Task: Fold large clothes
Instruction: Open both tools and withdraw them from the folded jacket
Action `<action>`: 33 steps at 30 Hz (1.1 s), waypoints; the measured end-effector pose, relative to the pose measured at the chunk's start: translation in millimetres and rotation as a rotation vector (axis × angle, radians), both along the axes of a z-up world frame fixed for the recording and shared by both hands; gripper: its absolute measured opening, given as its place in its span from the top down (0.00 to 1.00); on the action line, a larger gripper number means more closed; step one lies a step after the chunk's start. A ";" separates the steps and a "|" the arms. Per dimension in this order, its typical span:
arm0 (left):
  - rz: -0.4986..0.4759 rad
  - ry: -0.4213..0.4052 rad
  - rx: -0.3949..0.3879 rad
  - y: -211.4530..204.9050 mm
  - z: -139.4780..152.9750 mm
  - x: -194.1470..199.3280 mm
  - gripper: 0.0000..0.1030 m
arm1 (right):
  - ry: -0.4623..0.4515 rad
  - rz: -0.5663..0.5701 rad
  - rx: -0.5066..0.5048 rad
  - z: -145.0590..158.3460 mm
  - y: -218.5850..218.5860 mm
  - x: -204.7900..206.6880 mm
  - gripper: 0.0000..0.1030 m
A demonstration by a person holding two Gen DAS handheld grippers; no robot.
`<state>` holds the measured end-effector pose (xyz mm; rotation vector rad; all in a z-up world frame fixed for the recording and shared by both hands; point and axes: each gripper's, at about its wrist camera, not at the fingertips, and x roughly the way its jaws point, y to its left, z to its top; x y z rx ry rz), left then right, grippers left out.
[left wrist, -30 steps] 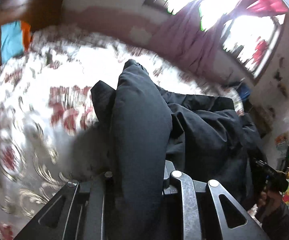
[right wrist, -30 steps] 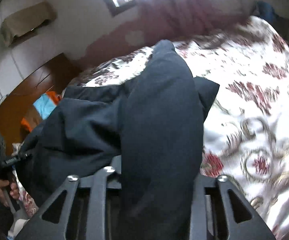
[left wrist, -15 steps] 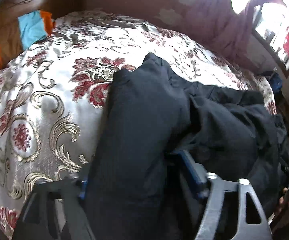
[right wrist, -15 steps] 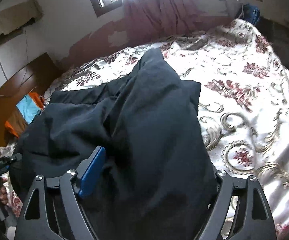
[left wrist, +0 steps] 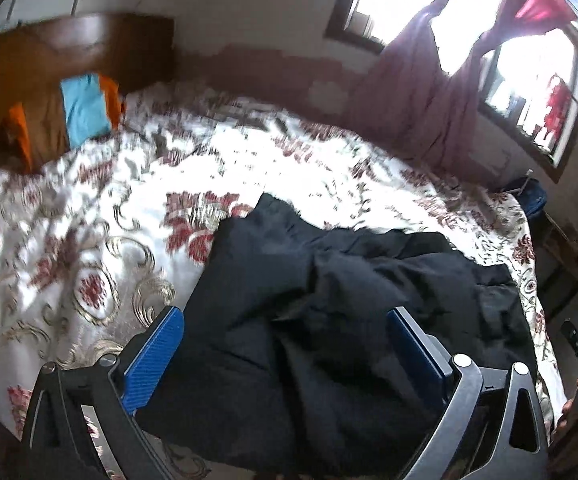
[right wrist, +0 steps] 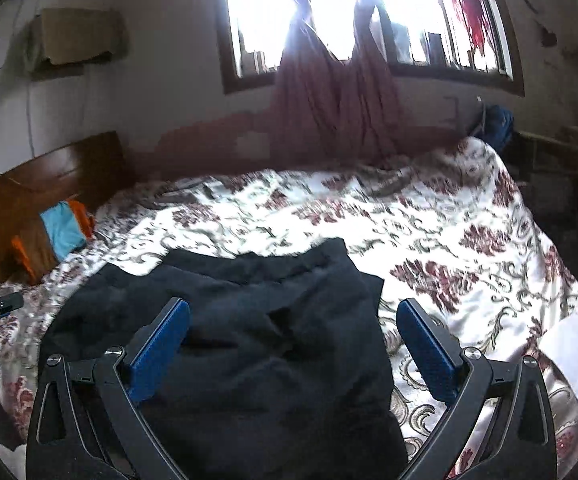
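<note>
A large dark navy garment (left wrist: 329, 280) (right wrist: 249, 300) lies bunched in loose folds on the bed's floral cover (left wrist: 89, 240) (right wrist: 469, 240). My left gripper (left wrist: 283, 314) hovers over its near left part with jaws opening wide; the cloth lies below the blue pads (left wrist: 153, 356), untouched by them. My right gripper (right wrist: 293, 305) hangs over the garment's near right part, jaws likewise opening, with its pads (right wrist: 429, 352) clear of the fabric. Neither holds anything.
A wooden headboard (left wrist: 49, 48) with a blue and orange cloth (left wrist: 85, 108) (right wrist: 63, 232) stands at the far left. Beyond the bed, a window with maroon curtains (right wrist: 329, 100). A white item (right wrist: 577, 352) lies at the bed's near right. A hand shows at each view's edge.
Both grippers were shut on folds of the dark garment; both have let go, opened wide and lifted back. The garment has dropped onto the bed.
</note>
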<state>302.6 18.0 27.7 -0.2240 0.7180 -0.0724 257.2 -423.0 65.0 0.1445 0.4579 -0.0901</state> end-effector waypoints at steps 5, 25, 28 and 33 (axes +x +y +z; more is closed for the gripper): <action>-0.023 -0.103 0.058 -12.3 31.1 -31.9 0.00 | -0.084 0.043 -0.032 16.5 21.8 -37.4 0.02; -0.085 -0.429 0.170 -39.7 94.0 -166.9 0.00 | -0.274 0.109 -0.125 56.8 94.0 -156.6 0.01; -0.084 -0.428 0.167 -39.8 91.9 -181.0 0.00 | -0.278 0.115 -0.125 55.2 97.5 -168.9 0.02; -0.065 -0.408 0.162 -36.4 84.7 -199.2 0.00 | -0.272 0.114 -0.127 48.8 101.7 -185.0 0.01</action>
